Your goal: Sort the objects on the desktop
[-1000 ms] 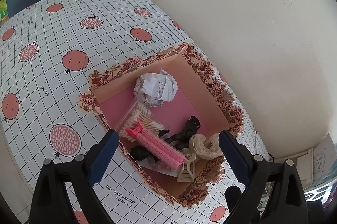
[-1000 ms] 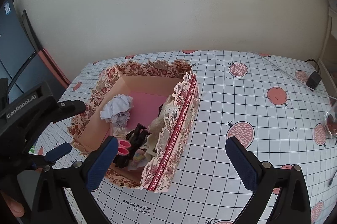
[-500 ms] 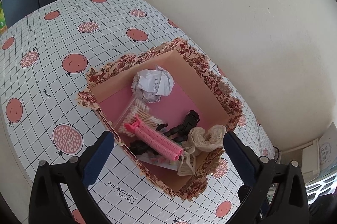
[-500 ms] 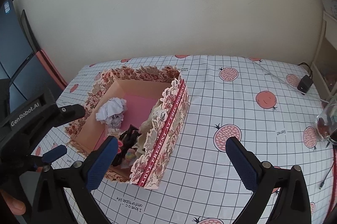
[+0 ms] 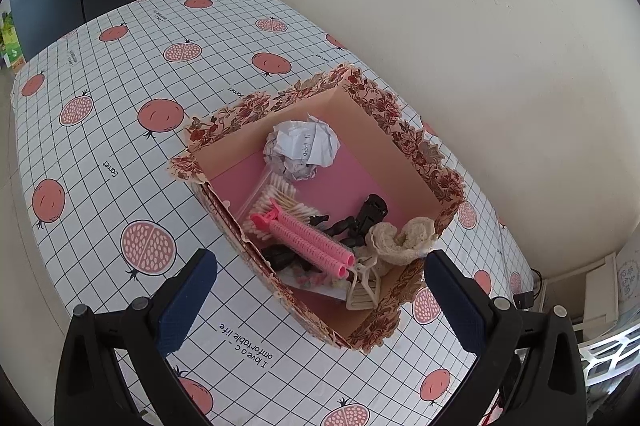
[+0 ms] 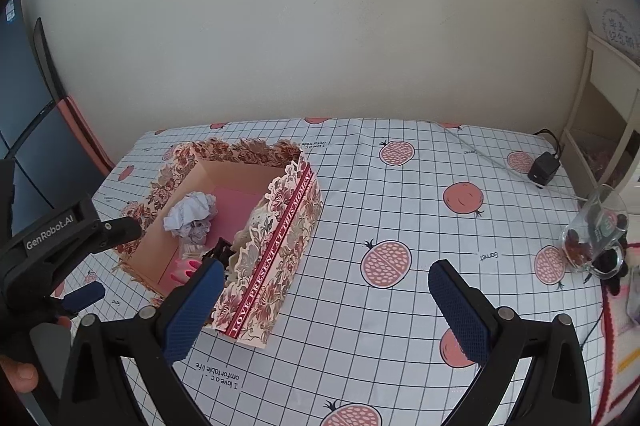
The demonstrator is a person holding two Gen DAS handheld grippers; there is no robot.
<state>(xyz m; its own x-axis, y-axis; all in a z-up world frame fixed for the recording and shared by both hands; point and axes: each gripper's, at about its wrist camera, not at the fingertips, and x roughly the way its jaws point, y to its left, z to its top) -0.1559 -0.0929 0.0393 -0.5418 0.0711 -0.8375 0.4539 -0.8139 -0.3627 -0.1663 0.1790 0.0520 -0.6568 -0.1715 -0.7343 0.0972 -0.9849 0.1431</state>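
Hovering over floral box (image 5: 400, 130) at frame centre, left gripper (image 5: 320, 290) fingers wide, empty; right gripper (image 6: 324, 306) fingers wide, empty above tabletop (image 6: 400, 306).

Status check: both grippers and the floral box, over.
Left gripper open, empty. Right gripper open, empty. Floral box holds crumpled paper, pink rollers. Nothing blocking.

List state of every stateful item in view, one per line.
left gripper: open, empty
right gripper: open, empty
floral box: open, no lid on, holding items
paper ball: crumpled, in box
cotton swabs: bagged, in box
pink hair rollers: lying across the pile
glass jar: tipped on table
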